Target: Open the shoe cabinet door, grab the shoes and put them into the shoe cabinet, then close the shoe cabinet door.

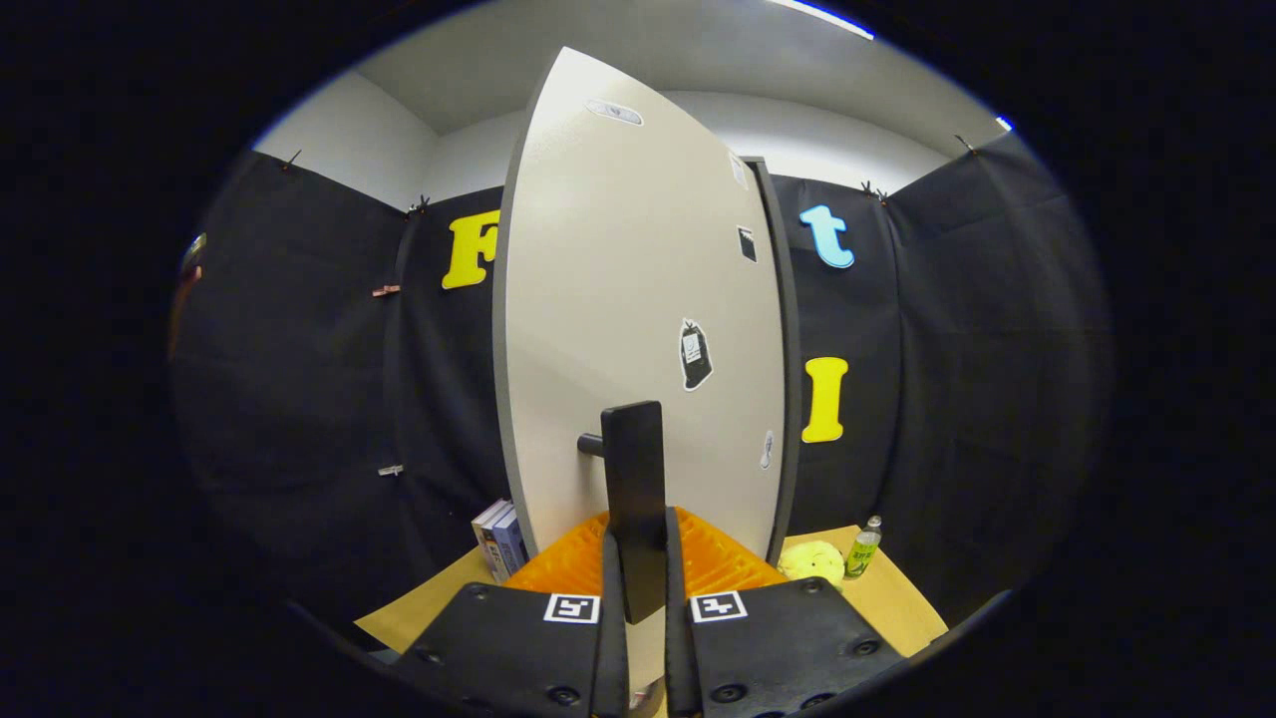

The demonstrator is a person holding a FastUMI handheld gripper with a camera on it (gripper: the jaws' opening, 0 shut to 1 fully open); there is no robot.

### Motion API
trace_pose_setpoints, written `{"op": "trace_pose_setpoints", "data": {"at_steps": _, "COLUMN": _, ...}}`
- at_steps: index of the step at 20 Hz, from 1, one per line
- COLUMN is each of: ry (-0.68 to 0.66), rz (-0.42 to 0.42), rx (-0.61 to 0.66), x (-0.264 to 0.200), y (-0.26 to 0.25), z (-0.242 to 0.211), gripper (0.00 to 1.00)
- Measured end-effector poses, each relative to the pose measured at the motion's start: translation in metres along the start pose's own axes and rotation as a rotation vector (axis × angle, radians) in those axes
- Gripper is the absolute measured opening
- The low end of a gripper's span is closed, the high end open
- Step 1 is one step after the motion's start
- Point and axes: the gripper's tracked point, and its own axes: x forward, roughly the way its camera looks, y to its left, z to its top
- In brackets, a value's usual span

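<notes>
A: What's the gripper (pixel 636 558) doing?
B: Pinching the door handle (pixel 632 479), low centre of the frame.
A: And the shoe cabinet door (pixel 618 299)?
B: Swung open, filling mid-frame above the desk (pixel 897 598).

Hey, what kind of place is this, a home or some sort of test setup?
Likely a staged test booth, not a home: black cloth walls clipped up all round, a lone cabinet door on a table, and the tool shut on its handle.
</notes>
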Motion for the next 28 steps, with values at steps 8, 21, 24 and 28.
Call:
{"op": "trace_pose_setpoints", "data": {"at_steps": 8, "ry": 0.000, "rz": -0.149, "rx": -0.011, "x": -0.022, "y": -0.061, "z": 0.006, "gripper": 0.17}}
{"op": "trace_pose_setpoints", "data": {"at_steps": 21, "ry": -0.052, "rz": -0.392, "rx": -0.045, "x": -0.088, "y": -0.166, "z": 0.028, "gripper": 0.36}}
{"op": "trace_pose_setpoints", "data": {"at_steps": 24, "ry": -0.090, "rz": -0.399, "rx": -0.109, "x": -0.111, "y": -0.160, "z": 0.042, "gripper": 0.56}}
{"op": "trace_pose_setpoints", "data": {"at_steps": 28, "ry": -0.140, "rz": -0.350, "rx": -0.154, "x": -0.120, "y": -0.121, "z": 0.059, "gripper": 0.87}}
